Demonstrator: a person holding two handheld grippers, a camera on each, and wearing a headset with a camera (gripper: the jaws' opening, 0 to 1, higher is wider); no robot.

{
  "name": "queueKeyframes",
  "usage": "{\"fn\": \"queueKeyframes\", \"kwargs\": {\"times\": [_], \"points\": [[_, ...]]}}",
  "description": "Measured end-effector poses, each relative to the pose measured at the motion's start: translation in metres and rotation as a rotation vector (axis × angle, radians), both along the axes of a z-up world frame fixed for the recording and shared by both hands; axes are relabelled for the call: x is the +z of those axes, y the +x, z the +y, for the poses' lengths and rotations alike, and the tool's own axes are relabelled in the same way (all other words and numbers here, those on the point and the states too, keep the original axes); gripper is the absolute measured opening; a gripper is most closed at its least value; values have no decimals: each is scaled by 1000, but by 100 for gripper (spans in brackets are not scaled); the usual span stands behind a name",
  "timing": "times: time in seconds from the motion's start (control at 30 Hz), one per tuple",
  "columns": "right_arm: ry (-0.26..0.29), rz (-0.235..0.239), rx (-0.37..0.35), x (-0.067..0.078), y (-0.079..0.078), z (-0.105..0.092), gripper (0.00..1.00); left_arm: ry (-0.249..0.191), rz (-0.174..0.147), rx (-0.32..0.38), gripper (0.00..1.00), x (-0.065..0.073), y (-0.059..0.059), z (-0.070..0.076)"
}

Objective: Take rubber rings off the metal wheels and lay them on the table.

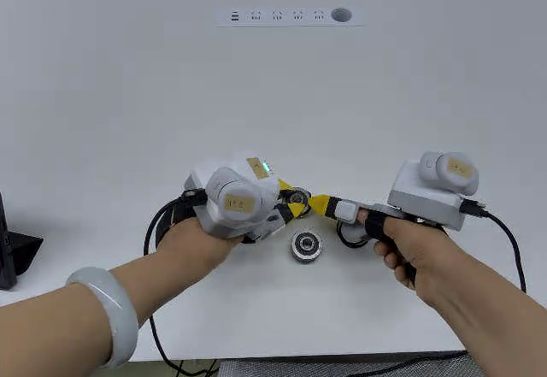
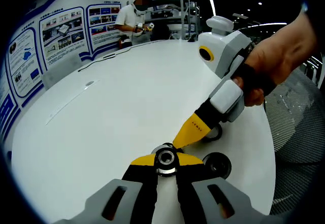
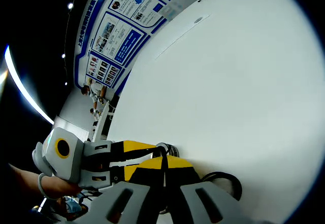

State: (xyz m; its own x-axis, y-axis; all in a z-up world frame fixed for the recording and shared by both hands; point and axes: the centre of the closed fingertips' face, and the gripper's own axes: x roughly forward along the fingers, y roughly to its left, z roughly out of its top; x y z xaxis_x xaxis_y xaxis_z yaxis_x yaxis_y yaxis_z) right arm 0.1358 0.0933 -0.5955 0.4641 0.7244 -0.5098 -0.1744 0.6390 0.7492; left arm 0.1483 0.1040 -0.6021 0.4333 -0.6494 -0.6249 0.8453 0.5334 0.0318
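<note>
White tabletop (image 1: 128,95) lay under the left gripper (image 2: 166,162), clamped on a small silvery metal wheel (image 2: 165,156). The right gripper (image 3: 163,159), its yellow jaws closed, touched the wheel's rim. A loose black rubber ring (image 1: 349,244) lay beside a second metal wheel (image 1: 306,245).

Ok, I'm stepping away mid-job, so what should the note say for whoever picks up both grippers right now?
Left gripper: jaws shut on a metal wheel.
Right gripper: jaws together, tips at that wheel's rim; whether they pinch its ring is unclear.
Done: one rubber ring lies on the table beside the right gripper.
Left: the held wheel, then the second wheel on the table, whose ring looks to be on.
</note>
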Motion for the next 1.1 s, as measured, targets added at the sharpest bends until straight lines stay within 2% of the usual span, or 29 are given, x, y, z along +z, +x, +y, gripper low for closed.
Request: {"fn": "queueKeyframes", "kwargs": {"times": [0.43,0.87,0.93,1.0,1.1], "points": [[24,-10,17,8,1,7,1,0,0,-1,14,0,0,0],[49,-25,38,10,0,8,1,-1,-1,-3,14,0,0,0],[83,-36,38,16,1,10,1,-2,-1,-3,14,0,0,0],[56,-44,43,14,1,7,1,-2,-1,-4,14,0,0,0],[56,-35,24,11,4,4,1,-1,-1,-5,14,0,0,0]]}}
